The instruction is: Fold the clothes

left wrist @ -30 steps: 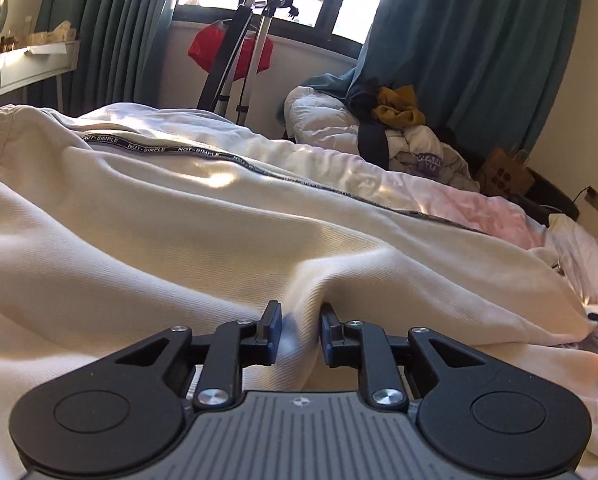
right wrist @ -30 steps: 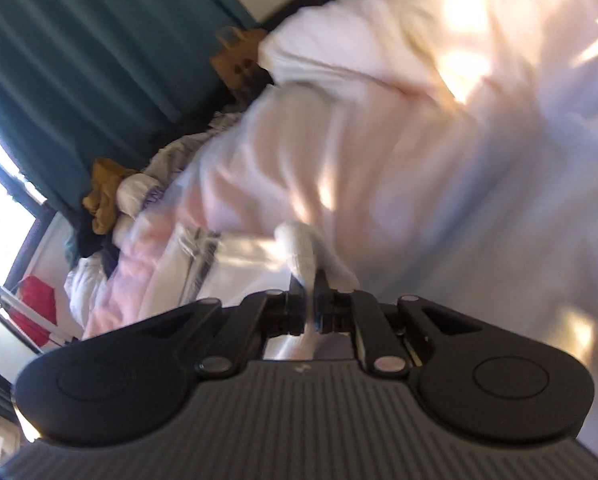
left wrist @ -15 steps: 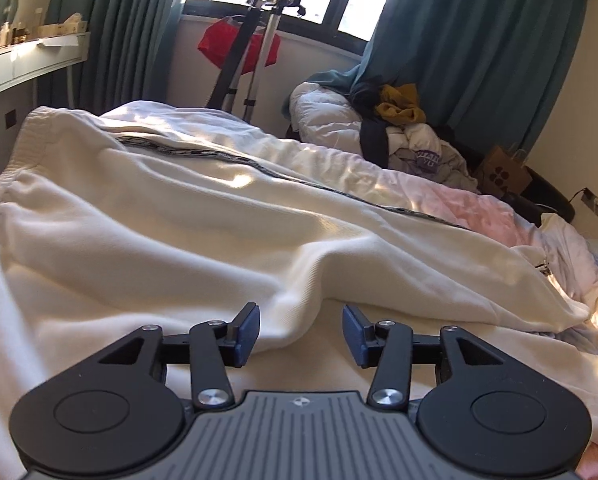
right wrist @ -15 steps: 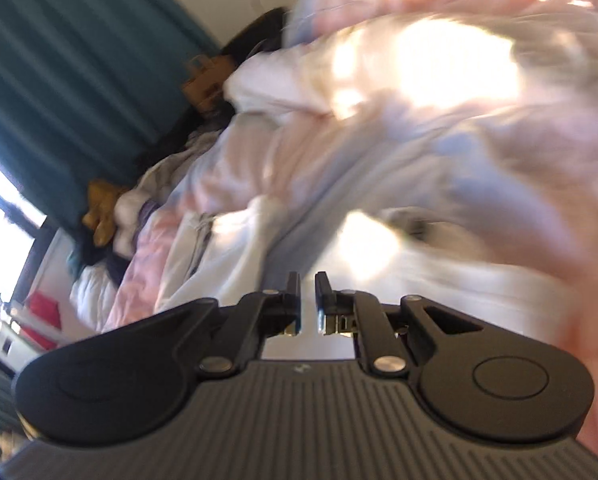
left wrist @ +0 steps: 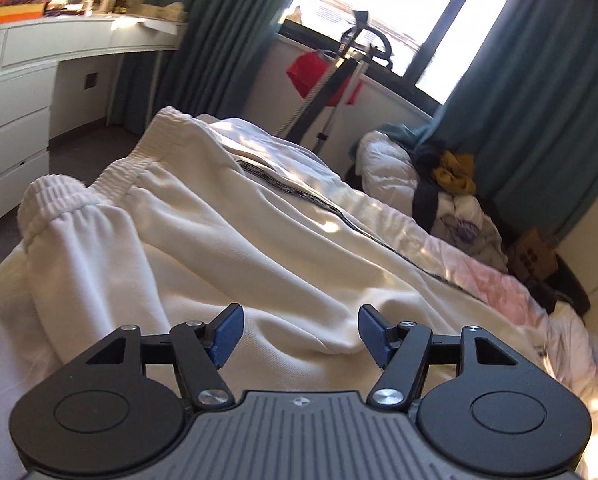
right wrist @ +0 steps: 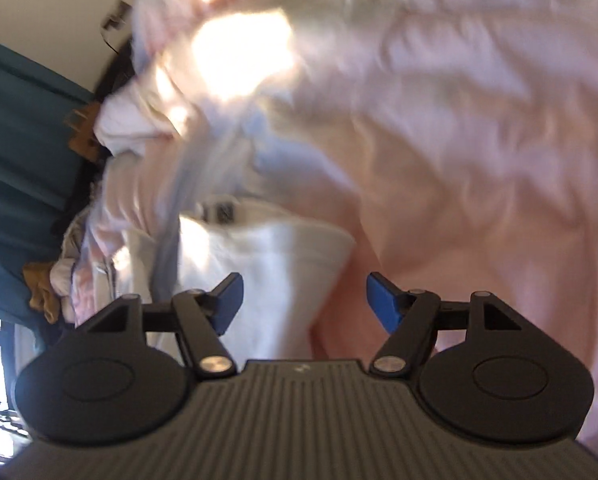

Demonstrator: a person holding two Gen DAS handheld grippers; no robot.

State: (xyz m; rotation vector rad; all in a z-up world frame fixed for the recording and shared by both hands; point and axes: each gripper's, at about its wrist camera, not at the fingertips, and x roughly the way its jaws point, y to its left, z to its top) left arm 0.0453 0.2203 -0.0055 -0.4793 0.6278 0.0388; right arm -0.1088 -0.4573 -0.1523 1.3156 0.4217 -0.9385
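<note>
Both tongs gape wide, nothing held, cream trousers spread out on the bed.

Left wrist view: the left tongs point(left wrist: 299, 334) stand wide open just above the cream trousers point(left wrist: 227, 240), blue pads clear of the cloth; the elastic waistband point(left wrist: 115, 168) lies far left, a dark printed stripe point(left wrist: 323, 204) runs down the leg, teal curtains point(left wrist: 539, 92) hang behind. Right wrist view, blurred: the right tongs point(right wrist: 301, 300) gape empty too, a white trouser end point(right wrist: 267, 264) just beyond the left pad, on the pink bed cover point(right wrist: 479, 168).
</note>
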